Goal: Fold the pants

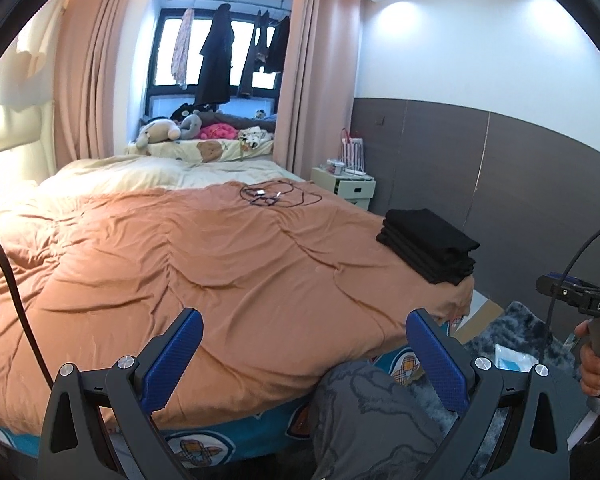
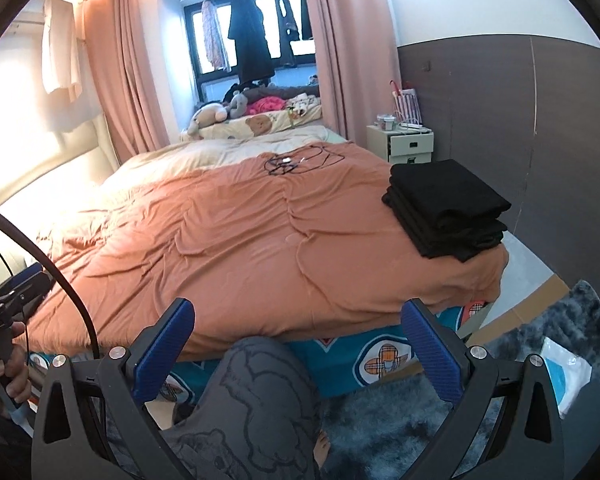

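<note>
A stack of folded black pants [image 1: 428, 246] lies at the right corner of the bed on the orange duvet [image 1: 204, 256]; it also shows in the right wrist view [image 2: 446, 210]. My left gripper [image 1: 304, 354] is open and empty, held over the bed's near edge, well short of the stack. My right gripper [image 2: 300, 344] is open and empty, also at the near edge. The right gripper's handle shows at the right of the left wrist view [image 1: 596, 320]. The left gripper's handle shows at the left of the right wrist view [image 2: 4, 320].
A tangle of cables [image 1: 276, 196] lies on the far part of the duvet. A white nightstand [image 1: 346, 184] stands by the grey wall. The person's grey-clad knee [image 2: 256, 400] is against the bed's near side. A blue shaggy rug [image 2: 500, 408] with a plastic bag [image 2: 568, 372] covers the floor.
</note>
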A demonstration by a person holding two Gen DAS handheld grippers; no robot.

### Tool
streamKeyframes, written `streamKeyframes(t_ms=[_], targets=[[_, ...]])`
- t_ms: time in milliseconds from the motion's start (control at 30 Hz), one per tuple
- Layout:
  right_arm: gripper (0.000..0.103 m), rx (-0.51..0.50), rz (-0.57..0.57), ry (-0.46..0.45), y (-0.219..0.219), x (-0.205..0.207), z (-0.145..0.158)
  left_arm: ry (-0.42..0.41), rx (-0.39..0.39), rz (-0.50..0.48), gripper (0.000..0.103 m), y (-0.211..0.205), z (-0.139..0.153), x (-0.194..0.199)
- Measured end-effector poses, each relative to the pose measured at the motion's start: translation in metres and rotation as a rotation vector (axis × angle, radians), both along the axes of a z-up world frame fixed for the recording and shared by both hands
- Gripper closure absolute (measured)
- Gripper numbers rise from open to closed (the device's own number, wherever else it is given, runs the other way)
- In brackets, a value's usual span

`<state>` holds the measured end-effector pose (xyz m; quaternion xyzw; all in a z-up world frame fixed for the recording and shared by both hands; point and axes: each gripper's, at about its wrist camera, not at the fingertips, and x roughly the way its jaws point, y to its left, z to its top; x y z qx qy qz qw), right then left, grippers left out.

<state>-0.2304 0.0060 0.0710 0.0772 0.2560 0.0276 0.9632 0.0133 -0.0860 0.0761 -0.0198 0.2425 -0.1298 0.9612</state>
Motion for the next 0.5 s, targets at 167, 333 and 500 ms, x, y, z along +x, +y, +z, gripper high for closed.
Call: streamKeyframes(t_ms=[167,333,500], targets=[[0.0,0.02,0.0,0.034,0.008,0.011,-0.007,0.009,0.019,0.032,0.001,0.006,-0.012,-0.003],[0.0,-0.002,-0.011,0.054,0.023,0.014,-0.007,0.047,0.002,0.058,0.001,0.016,-0.023,0.002],[0.0,0.01,-0.005,0.076,0.026,0.018,-0.005,0.058,-0.001,0.066,0.001,0.02,-0.024,0.002]])
